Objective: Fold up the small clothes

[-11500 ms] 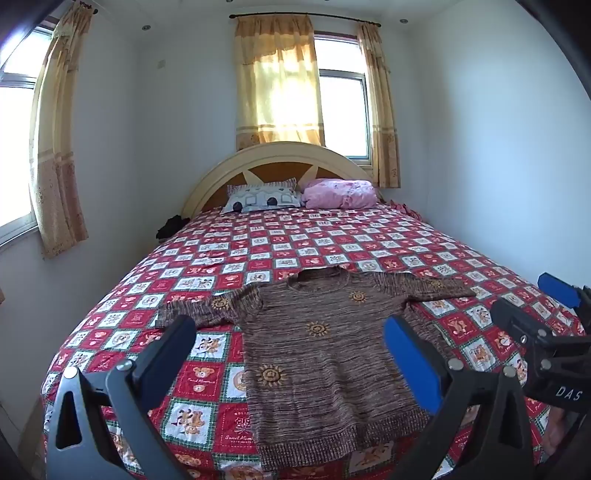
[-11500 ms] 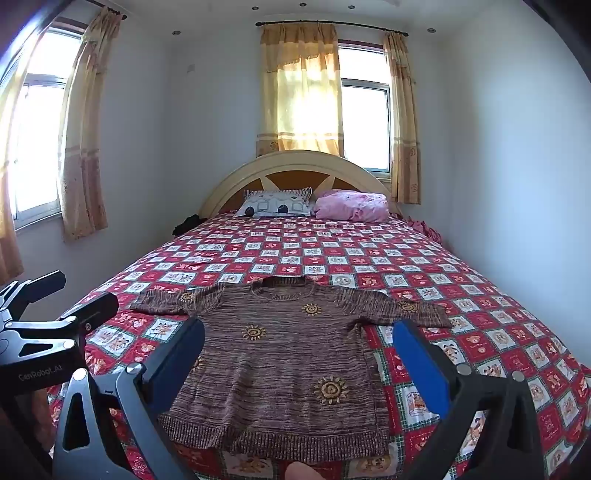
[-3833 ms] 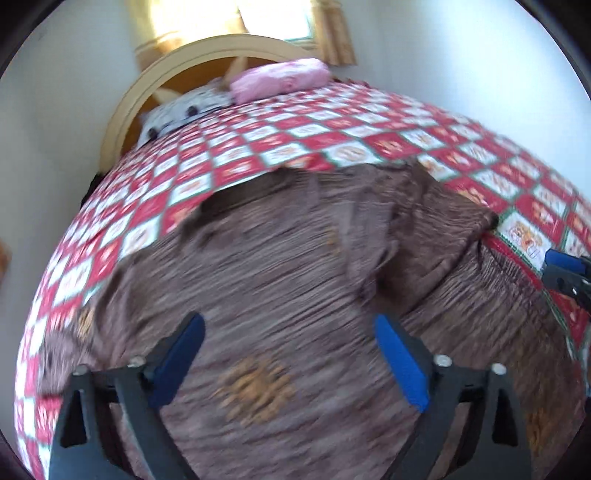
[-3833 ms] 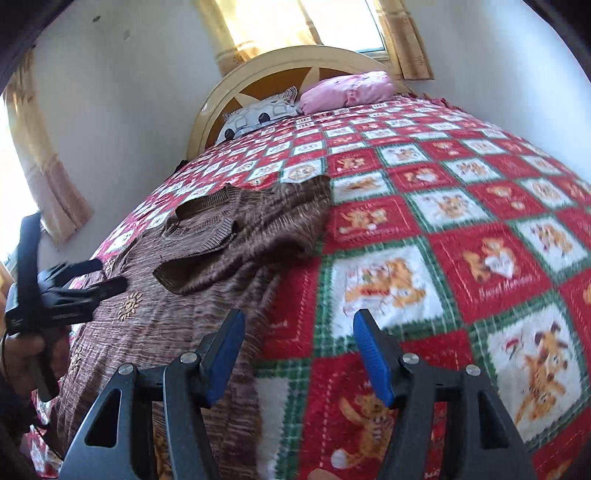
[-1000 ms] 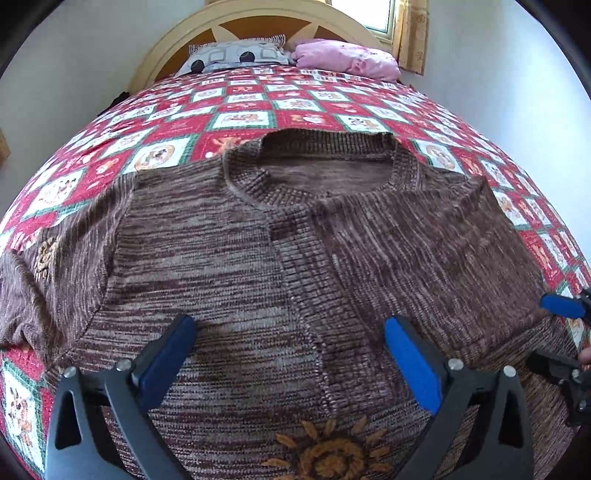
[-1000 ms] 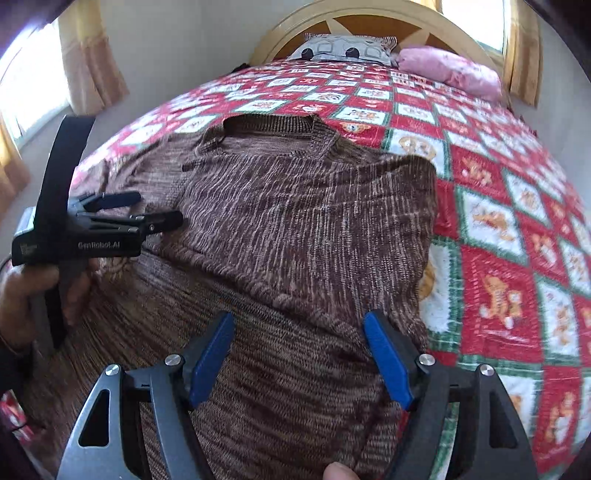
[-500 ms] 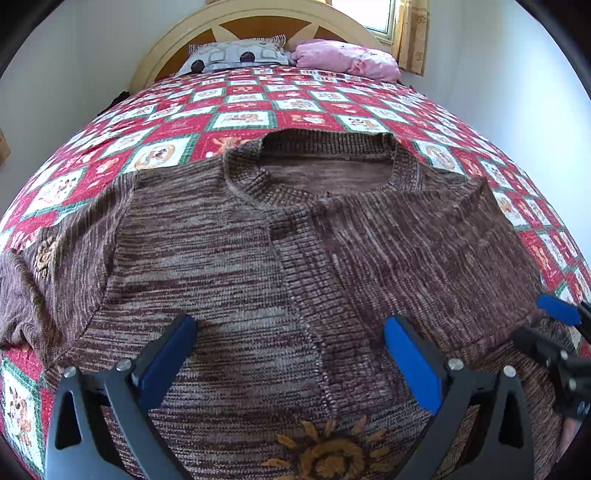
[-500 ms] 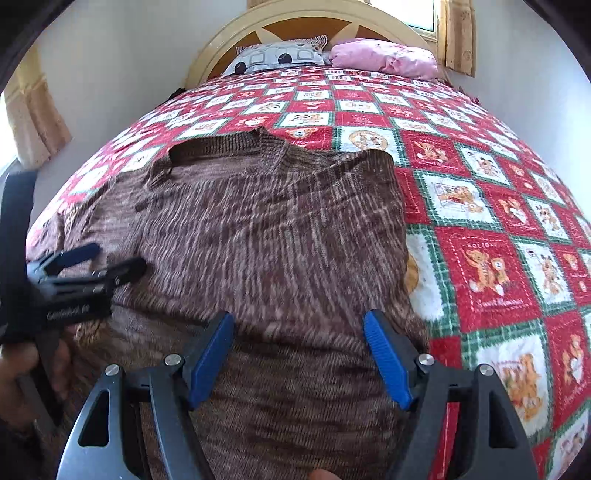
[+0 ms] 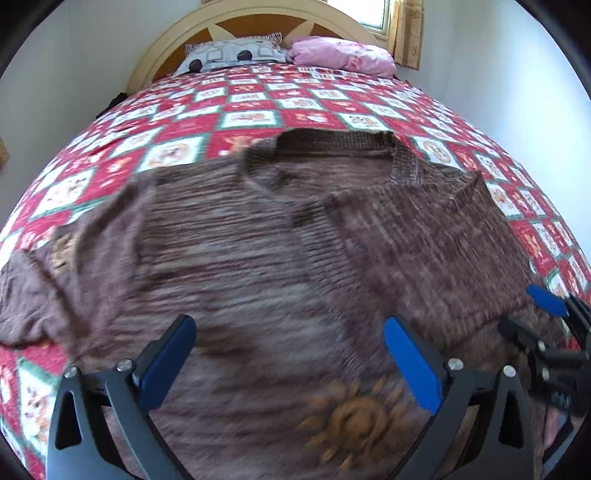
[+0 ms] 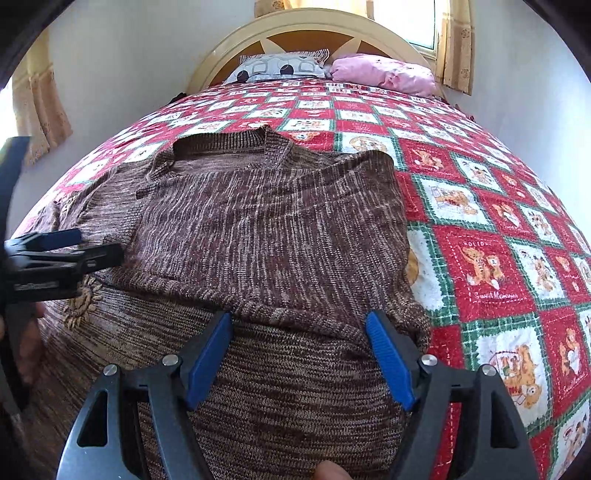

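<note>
Both jaws open, gripping nothing; right gripper (image 10: 299, 354) widening over the sweater (image 10: 266, 229), whose folded sleeve edge may slip loose

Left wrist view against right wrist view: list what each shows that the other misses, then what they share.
Only left wrist: the unfolded sleeve lying flat at the picture's left, and the right claw at the edge. Only right wrist: the curtain on the left wall, the left claw from the side, and a broad stretch of quilt beside the sweater. Both: the brown sweater, one sleeve folded over its chest, the headboard and the pink pillow.
</note>
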`<state>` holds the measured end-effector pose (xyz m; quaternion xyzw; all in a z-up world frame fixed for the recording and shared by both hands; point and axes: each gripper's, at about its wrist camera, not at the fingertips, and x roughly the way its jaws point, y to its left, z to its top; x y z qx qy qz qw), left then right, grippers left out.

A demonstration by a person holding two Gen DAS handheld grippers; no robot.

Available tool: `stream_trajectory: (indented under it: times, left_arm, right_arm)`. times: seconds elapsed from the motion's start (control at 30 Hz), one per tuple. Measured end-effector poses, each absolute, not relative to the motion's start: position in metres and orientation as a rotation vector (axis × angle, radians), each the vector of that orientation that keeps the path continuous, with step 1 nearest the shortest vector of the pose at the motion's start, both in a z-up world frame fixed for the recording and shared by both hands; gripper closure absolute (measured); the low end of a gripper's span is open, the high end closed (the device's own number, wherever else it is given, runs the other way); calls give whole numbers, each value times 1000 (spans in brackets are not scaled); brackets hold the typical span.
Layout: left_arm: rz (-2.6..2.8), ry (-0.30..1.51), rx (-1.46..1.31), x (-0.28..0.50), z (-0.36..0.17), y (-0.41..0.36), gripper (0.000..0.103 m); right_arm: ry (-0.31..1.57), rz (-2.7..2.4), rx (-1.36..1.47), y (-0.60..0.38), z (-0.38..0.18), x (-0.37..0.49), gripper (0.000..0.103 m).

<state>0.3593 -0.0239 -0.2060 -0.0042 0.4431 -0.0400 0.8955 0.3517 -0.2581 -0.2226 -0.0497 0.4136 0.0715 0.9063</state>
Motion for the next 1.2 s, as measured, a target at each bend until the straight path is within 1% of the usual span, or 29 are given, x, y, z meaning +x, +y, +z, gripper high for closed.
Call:
stream_trajectory:
  times: [0.2, 0.33, 0.5, 0.57, 0.6, 0.63, 0.67, 0.7, 0.77, 0.8, 1.0, 1.03, 1.1, 1.13, 1.2]
  left_arm:
    - [38, 872, -3, 328, -192, 42, 0]
    - [163, 840, -52, 312, -184, 107, 0]
    - [335, 841, -216, 301, -188, 195, 1]
    - [380, 838, -339, 296, -191, 226, 8]
    - [380, 834, -408, 294, -194, 237, 9]
    - [366, 826, -495, 291, -198, 249, 13]
    - [354, 819, -549, 291, -201, 254, 19]
    - [339, 820, -599, 292, -204, 257, 22]
    - [315, 833, -665, 298, -213, 259, 34]
    - [299, 844, -694, 302, -218, 259, 36]
    - [331, 798, -735, 315, -223, 265, 38]
    - [350, 781, -753, 318, -224, 270, 41]
    - [360, 760, -771, 322, -225, 277, 41]
    - [365, 757, -756, 326, -224, 279, 44]
    - [397, 764, -698, 331, -223, 277, 62]
  right_arm:
    - [848, 149, -100, -258, -222, 350, 27]
    - [845, 150, -100, -259, -222, 350, 27]
    - [845, 150, -101, -259, -222, 350, 27]
    - [845, 150, -100, -259, -222, 350, 27]
    - [844, 150, -101, -258, -222, 350, 27]
    - [845, 149, -101, -259, -222, 350, 27]
    - [844, 149, -102, -259, -222, 350, 27]
    - [844, 148, -103, -259, -222, 350, 27]
    - [843, 147, -105, -258, -221, 350, 27]
    - [843, 147, -104, -258, -221, 350, 27]
    - [843, 148, -103, -258, -221, 350, 27]
    - [843, 148, -104, -258, -221, 350, 27]
    - [843, 148, -103, -258, -221, 350, 27]
    - [843, 148, -103, -258, -221, 350, 27]
    - [843, 148, -103, -259, -222, 350, 27]
